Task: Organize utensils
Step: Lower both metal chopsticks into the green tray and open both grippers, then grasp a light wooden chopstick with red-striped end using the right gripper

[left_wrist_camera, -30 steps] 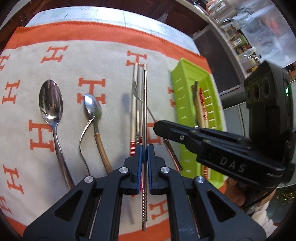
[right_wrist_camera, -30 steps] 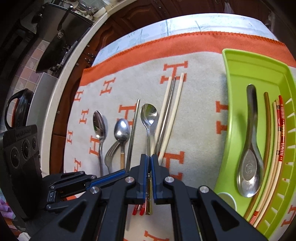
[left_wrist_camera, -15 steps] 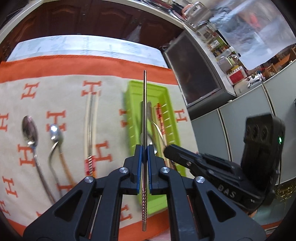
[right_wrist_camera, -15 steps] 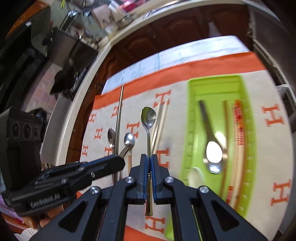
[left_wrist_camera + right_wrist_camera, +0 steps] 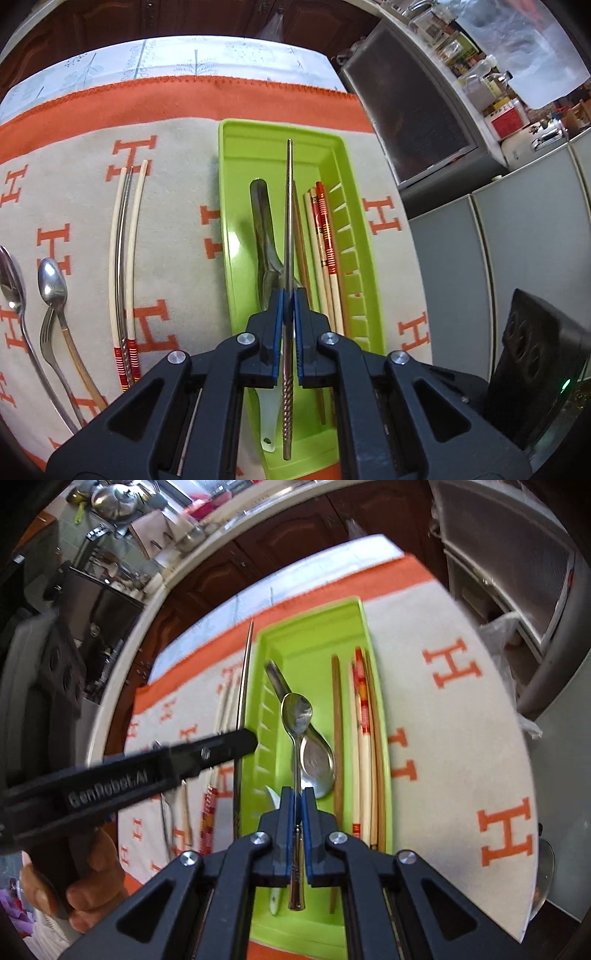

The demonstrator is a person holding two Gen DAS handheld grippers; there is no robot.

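Observation:
My left gripper point(image 5: 288, 295) is shut on a metal chopstick point(image 5: 289, 206) and holds it lengthwise above the green tray point(image 5: 229, 221). My right gripper point(image 5: 298, 794) is shut on a small steel spoon point(image 5: 296, 716), bowl forward, above the same tray point(image 5: 314, 635). In the tray lie a large metal spoon point(image 5: 317, 764), a brown chopstick point(image 5: 336, 709) and red-banded chopsticks point(image 5: 323, 229). The left gripper point(image 5: 236, 742) with its chopstick shows in the right wrist view beside the tray's left wall.
On the orange and beige cloth point(image 5: 177, 229) left of the tray lie pale chopsticks with a metal one between them point(image 5: 125, 251), two spoons point(image 5: 51, 284) and a fork point(image 5: 46, 343). A dark appliance point(image 5: 410, 110) stands past the table's right edge.
Both grippers have lifted their utensils off the cloth and carried them right, from the row of loose utensils to above the green tray.

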